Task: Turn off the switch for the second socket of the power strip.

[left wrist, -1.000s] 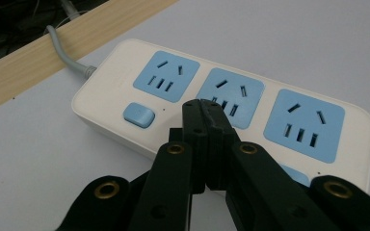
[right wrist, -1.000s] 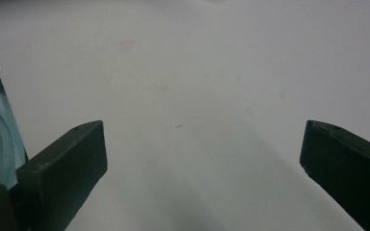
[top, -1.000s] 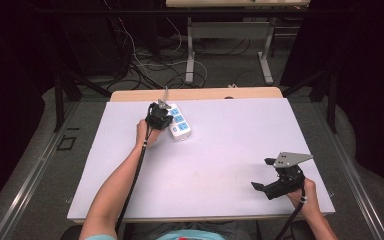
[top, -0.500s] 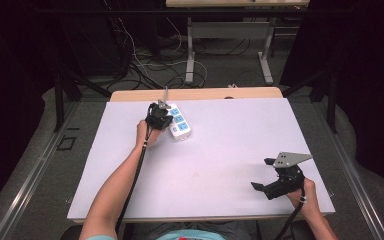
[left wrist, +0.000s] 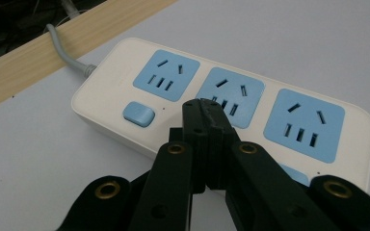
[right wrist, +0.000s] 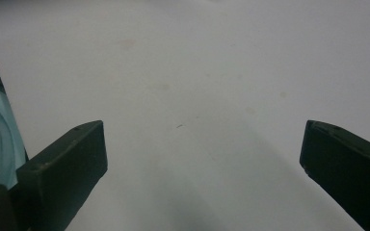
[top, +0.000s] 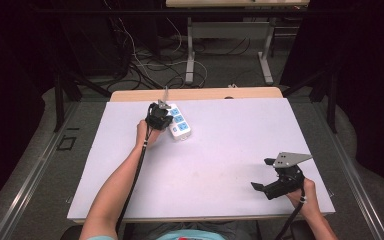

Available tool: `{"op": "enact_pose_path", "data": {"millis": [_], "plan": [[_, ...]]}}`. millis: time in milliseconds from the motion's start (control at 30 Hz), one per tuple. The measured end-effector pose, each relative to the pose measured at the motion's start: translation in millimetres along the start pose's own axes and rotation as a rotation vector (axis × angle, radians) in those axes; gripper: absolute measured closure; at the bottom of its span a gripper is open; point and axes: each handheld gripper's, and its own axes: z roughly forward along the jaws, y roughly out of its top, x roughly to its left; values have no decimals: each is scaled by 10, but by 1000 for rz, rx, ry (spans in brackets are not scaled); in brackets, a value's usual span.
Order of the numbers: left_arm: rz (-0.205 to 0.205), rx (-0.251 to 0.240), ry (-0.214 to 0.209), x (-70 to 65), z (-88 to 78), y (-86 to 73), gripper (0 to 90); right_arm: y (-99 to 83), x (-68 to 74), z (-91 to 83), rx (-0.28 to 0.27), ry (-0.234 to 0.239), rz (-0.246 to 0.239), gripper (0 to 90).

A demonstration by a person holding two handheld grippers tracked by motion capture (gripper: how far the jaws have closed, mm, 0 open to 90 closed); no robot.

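On the white table [top: 230, 145], the left gripper [left wrist: 203, 108], jaws together, overhangs the power strip [left wrist: 231, 103]; the right gripper [top: 264, 175] gapes wide.

The left gripper [left wrist: 203, 107], jaws pressed together, points toward 12 o'clock over the white power strip [left wrist: 221, 103] on the bench [left wrist: 38, 159].

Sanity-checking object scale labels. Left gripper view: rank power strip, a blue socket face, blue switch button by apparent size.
1. power strip
2. blue socket face; the three faces look about alike, the nearest a bit bigger from closeness
3. blue switch button
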Motion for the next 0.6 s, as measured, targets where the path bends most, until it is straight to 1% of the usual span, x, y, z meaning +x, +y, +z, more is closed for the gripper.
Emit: {"op": "enact_pose_path", "data": {"millis": [67,100,233,333,367,600], "plan": [[1,4,4,-8,-1,3,900,0,0,0,0,0,0,22],[0,5,3,-9,-1,5,900,2,5,-9,13,2,5,22],[1,4,1,0,0,7,900,2,4,-9,13,1,4,23],[2,12,-1,1,-2,12,900,2,2,-7,11,0,1,23],[2,12,-1,1,-2,12,900,-1,4,-1,2,-5,1,23],[7,15,-2,1,1,18,900,0,1,3,3,1,-2,23]]}}
